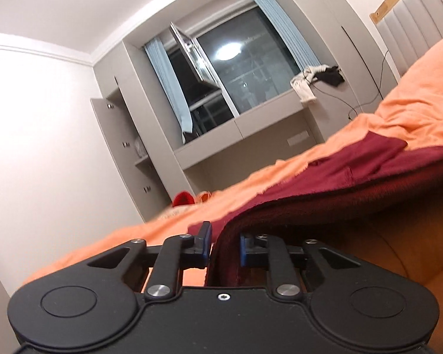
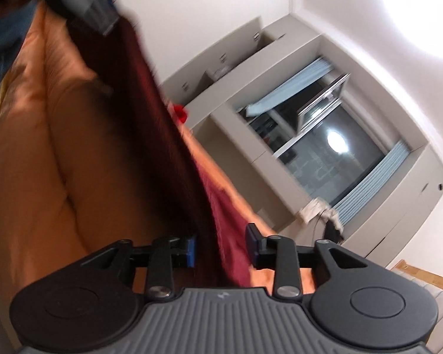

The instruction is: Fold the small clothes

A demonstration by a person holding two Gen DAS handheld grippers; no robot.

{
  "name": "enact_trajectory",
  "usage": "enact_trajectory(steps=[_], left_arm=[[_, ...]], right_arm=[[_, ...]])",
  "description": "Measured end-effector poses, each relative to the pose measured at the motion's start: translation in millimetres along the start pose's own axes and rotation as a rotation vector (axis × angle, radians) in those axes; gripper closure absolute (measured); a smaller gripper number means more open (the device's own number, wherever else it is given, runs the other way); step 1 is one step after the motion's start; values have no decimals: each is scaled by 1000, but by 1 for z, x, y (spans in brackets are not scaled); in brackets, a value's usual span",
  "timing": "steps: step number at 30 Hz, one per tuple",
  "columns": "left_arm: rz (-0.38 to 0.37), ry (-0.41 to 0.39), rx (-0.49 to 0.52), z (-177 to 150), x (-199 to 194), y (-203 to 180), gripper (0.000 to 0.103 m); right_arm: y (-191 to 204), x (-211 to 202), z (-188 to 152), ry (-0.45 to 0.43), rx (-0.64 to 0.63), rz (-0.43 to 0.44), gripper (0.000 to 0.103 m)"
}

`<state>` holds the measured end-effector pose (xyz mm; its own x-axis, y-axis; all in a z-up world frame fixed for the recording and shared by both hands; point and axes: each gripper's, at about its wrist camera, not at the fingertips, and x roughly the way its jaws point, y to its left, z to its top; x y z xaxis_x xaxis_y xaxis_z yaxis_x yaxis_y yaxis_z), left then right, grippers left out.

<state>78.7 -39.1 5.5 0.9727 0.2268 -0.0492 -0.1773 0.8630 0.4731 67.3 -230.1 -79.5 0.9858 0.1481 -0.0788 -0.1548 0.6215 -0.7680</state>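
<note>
The dark red garment (image 1: 325, 177) lay across the orange bedspread (image 1: 413, 112), one edge lifted off the bed and running straight back into the left gripper (image 1: 225, 247). Soft, light knit by the look of it, limp and not slippery, so it would drape and sag wherever it went unsupported; a hem or a corner was the sensible place to pinch. The left gripper pointed level, low over the bed, jaws drawn in close around that raised fold, though whether both pads were pressing the cloth could not be made out. Over on the right, the right gripper (image 2: 221, 247) also pointed level, rolled well over to one side, its jaws parted with the red cloth hanging between them and a clear gap at one pad.
</note>
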Motion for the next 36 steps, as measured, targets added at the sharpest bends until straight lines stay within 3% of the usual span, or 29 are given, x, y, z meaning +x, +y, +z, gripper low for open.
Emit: enact_trajectory(steps=[3,5,7,10,11,12,13,19,24,32,36], left_arm=[[11,-23,9,5,0,3,83],[24,-17,32,2,1,2,81],[25,26,59,-4,6,-2,73],[-1,121,95,-18,13,-8,73],[-10,142,105,-21,14,-10,76],[-21,150,103,-22,13,-10,89],[-30,146,92,-22,12,-8,90],[23,36,-12,-6,-12,15,93],[43,-42,-53,12,-40,34,94],[20,-167,-133,56,-104,83,94],[13,-194,-144,69,-115,92,93]], right_arm=[[7,9,-4,59,-34,4,66],[4,12,-5,74,-20,-17,90],[-2,9,-4,57,13,-51,91],[-14,4,-2,27,78,-106,92],[-17,3,-2,19,92,-124,92],[-18,1,-2,11,101,-135,93],[-20,-1,-2,1,108,-143,95],[-25,-15,-1,-61,119,-203,98],[-42,-46,7,-151,225,-243,99],[-79,-122,30,-287,299,-286,99],[-96,-134,39,-329,302,-289,98]])
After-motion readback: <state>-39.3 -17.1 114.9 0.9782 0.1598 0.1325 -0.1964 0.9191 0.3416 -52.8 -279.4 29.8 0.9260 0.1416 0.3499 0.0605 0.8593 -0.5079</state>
